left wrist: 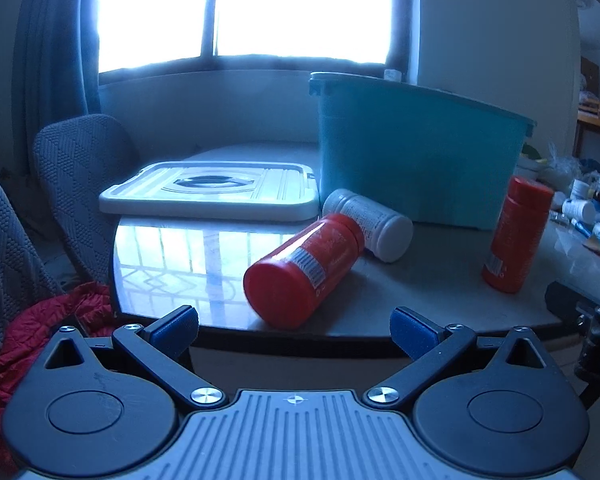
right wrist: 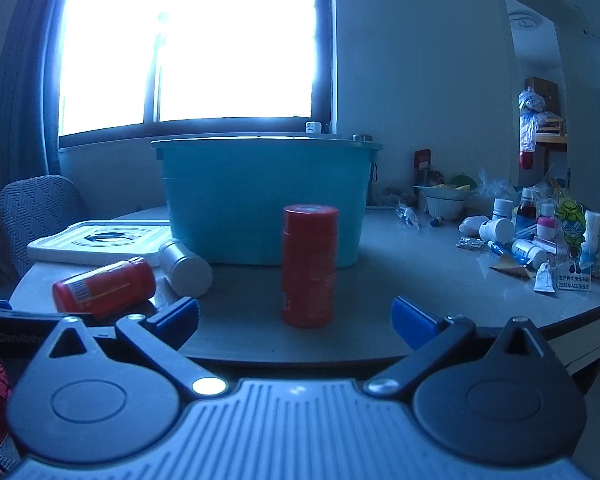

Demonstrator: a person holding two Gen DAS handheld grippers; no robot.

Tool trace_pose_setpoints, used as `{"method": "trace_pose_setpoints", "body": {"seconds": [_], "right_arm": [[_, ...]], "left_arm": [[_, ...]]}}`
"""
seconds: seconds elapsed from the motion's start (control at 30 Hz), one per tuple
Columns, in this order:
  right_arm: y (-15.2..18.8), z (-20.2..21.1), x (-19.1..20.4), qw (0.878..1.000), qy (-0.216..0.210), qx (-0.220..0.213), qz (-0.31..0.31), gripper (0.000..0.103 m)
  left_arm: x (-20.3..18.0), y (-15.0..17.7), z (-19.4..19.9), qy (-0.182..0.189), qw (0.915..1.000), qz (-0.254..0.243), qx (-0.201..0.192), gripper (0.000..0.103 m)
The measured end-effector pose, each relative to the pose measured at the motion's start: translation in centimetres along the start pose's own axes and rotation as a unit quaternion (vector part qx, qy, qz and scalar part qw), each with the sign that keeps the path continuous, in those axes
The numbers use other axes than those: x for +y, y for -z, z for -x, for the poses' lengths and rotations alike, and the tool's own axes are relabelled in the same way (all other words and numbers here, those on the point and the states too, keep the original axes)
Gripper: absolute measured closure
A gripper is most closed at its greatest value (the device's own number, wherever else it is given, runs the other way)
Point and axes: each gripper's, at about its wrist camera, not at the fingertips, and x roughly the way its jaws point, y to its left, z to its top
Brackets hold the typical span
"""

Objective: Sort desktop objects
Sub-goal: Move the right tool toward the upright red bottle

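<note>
Two red bottles (right wrist: 309,266), one white bottle (right wrist: 186,266)

Partial "GenRobo" lettering on black gripper body (right wrist: 20,338) at left edge; cartoon stand card (right wrist: 575,248) bears Chinese text with "2025" and "ACC"; bottle labels too blurred to read.

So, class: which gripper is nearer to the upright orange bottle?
Right. The right gripper faces the upright orange bottle head-on, just short of it. The left gripper is further off, with the bottle away to its right.
</note>
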Motion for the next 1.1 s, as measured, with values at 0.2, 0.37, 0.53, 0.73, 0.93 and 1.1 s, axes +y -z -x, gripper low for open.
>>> {"method": "trace_pose_setpoints", "body": {"seconds": [0.2,0.37,0.53,0.73,0.93,1.1], "right_arm": [[-0.1,-1.3,-0.1,1.0,0.001,0.005,-0.009,0.0],[0.0,-2.2,0.0,1.0,0.001,0.01,-0.006,0.0],[-0.1,-3.2,-0.2,1.0,0.005,0.014,-0.005,0.0],[-0.2,-4.4,-0.3,1.0,0.005,0.015,-0.014,0.0],[-0.5,-5.5,-0.4,1.0,0.003,0.014,-0.012,0.0],[-0.6,-6.7,-0.7,1.0,0.004,0.018,-0.011,0.0]], "left_arm": [[-0.3,-0.3,-1.1,-0.002,1.0,-0.003,0.004,0.0],[-0.3,-0.6,-1.8,-0.001,1.0,-0.005,0.003,0.0],[-0.5,-0.4,-2.8,0.001,1.0,-0.006,0.002,0.0],[-0.8,-0.8,-3.9,0.001,0.9999,-0.011,0.001,0.0],[-1.0,-1.7,-5.1,-0.002,0.9998,-0.022,0.002,0.0],[-1.2,-1.9,-6.0,0.002,0.9999,-0.011,0.009,0.0]]}}
